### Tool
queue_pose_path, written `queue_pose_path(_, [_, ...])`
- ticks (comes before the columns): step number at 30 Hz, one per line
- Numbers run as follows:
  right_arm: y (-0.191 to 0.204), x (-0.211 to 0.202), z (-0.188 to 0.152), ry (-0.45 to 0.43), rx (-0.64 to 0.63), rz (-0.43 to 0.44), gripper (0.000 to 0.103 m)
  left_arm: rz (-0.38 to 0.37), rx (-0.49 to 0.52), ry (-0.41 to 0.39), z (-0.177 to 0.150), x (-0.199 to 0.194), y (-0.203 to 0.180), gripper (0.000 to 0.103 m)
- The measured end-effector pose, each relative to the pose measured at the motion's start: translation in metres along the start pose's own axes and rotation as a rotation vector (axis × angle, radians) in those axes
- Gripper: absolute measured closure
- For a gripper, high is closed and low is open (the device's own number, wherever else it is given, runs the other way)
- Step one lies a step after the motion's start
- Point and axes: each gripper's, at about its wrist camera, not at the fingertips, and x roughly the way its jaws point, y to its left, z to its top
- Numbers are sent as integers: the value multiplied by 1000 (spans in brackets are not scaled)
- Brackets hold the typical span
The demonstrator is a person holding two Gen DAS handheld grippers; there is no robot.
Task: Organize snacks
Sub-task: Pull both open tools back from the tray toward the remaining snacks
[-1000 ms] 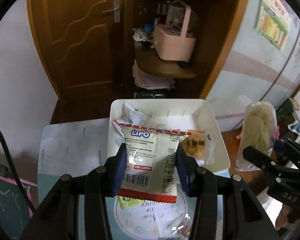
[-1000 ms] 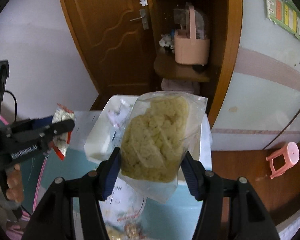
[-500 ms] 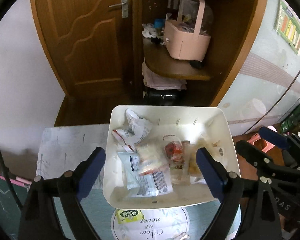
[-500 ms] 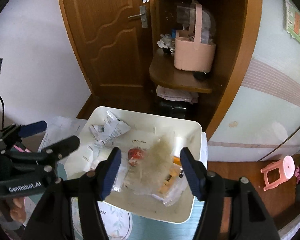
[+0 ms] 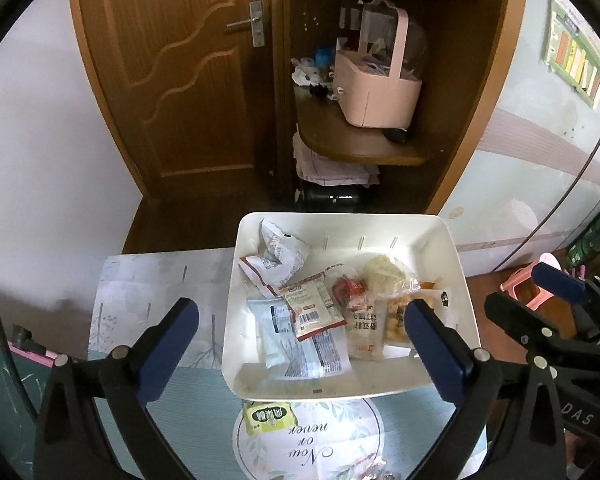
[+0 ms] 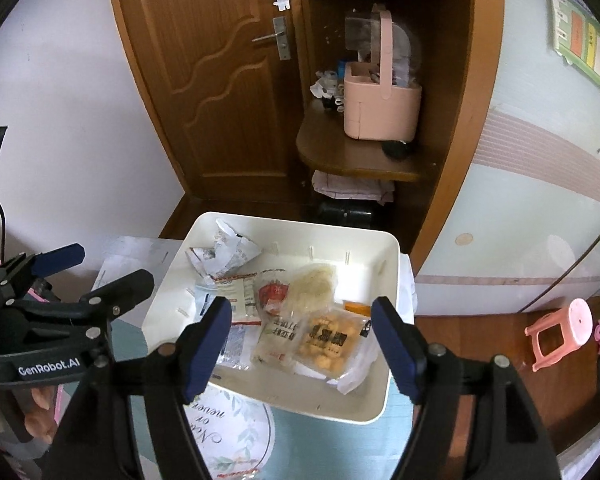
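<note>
A white bin (image 5: 452,248) (image 6: 392,280) sits on the table and holds several snack packets. Among them are the red-edged Lipo packet (image 5: 312,310) (image 6: 236,294) and the clear bag of pale shreds (image 5: 382,272) (image 6: 314,286). My left gripper (image 5: 302,332) is open and empty above the bin's near side. My right gripper (image 6: 302,330) is open and empty above the bin. A green snack packet (image 5: 268,418) lies on the table just in front of the bin.
The table has a teal cloth with a round printed pattern (image 5: 312,448). Behind it stand a wooden door (image 5: 180,80) and a corner shelf with a pink basket (image 5: 376,96). A pink stool (image 6: 564,332) stands on the floor at right.
Both grippers opened and let go. The Lipo packet and the clear bag of shreds dropped into the bin. Both grippers then rose and pulled back.
</note>
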Motion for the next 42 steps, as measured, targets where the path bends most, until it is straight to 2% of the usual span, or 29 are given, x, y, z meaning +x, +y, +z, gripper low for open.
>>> queue_pose_path(14, [19, -52, -24, -34, 23, 13, 30, 7, 26, -62, -28, -63, 16, 1])
queue_pose_path(24, [40, -89, -55, -50, 26, 34, 30, 2, 70, -89, -58, -108, 33, 1])
queue_pose_path(37, [71, -128, -123, -28, -3, 80, 30, 7, 59, -147, -110, -151, 69, 1])
queue_pose_path(42, [81, -133, -156, -2, -24, 91, 30, -46, 84, -139, -133, -162, 74, 1])
